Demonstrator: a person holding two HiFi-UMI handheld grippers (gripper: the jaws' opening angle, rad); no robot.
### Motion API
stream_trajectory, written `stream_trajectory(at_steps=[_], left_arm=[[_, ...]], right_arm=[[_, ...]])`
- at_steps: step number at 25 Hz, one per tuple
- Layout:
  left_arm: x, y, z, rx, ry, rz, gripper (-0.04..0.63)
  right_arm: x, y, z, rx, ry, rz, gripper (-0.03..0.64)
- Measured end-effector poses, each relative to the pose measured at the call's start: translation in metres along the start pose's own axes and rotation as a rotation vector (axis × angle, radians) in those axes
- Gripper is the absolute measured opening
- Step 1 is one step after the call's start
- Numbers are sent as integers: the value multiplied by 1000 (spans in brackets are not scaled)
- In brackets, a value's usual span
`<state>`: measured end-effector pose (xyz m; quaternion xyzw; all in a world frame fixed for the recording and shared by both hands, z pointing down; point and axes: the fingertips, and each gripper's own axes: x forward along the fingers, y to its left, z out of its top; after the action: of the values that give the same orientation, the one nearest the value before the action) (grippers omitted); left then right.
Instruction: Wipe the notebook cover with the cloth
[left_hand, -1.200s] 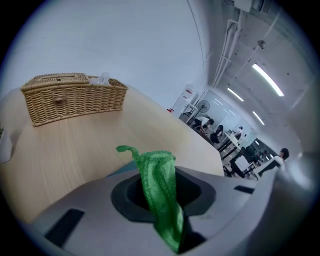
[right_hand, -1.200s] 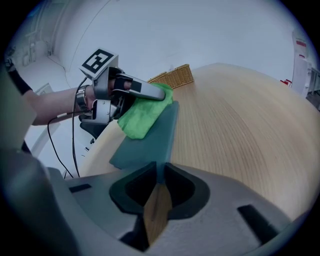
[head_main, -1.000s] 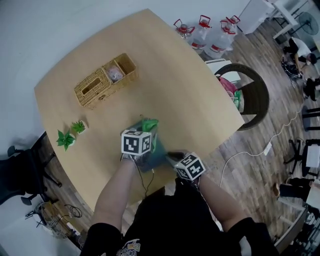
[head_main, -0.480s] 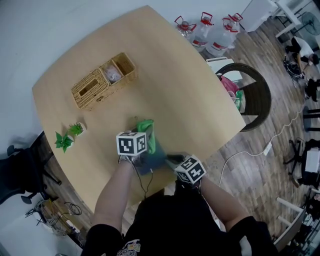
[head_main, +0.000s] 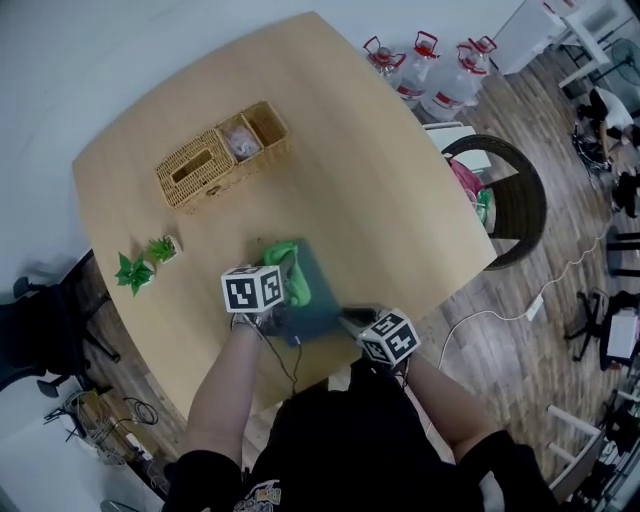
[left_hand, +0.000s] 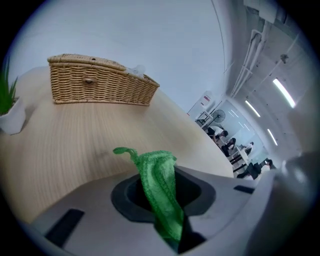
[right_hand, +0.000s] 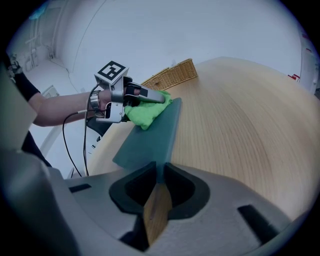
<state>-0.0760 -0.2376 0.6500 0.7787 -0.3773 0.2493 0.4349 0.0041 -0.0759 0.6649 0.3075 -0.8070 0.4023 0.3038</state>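
Nearest in, the right gripper (right_hand: 157, 192) has its jaws clamped on the near edge of the dark teal notebook (right_hand: 150, 137), which stretches away across the wooden table (right_hand: 240, 125). At its far end, the left gripper (right_hand: 159, 99) pinches the green cloth (right_hand: 145, 111) tight, pressing it on the cover. Beyond sits a wicker basket (right_hand: 170, 75).

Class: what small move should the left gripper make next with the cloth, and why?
Probably draw the left gripper, shut on the green cloth, along the notebook cover toward the right gripper. The cloth sits at the cover's far end, most of it lies bare, and the right gripper clamps the near edge.
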Motion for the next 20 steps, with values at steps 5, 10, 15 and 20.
stream_trajectory(at_steps=[5, 10, 15, 20], left_arm=[[-17, 20, -7, -43, -24, 23, 81], [-32, 36, -14, -78, -43, 46, 81], [-46, 47, -22, -94, -55, 69, 81], [-56, 52, -30, -101, -63, 86, 81]], right_arm=[[1, 0, -1, -1, 10, -8, 71], [2, 0, 0, 2, 11, -21, 70], [2, 0, 0, -1, 11, -34, 69], [1, -1, 1, 1, 3, -47, 69]])
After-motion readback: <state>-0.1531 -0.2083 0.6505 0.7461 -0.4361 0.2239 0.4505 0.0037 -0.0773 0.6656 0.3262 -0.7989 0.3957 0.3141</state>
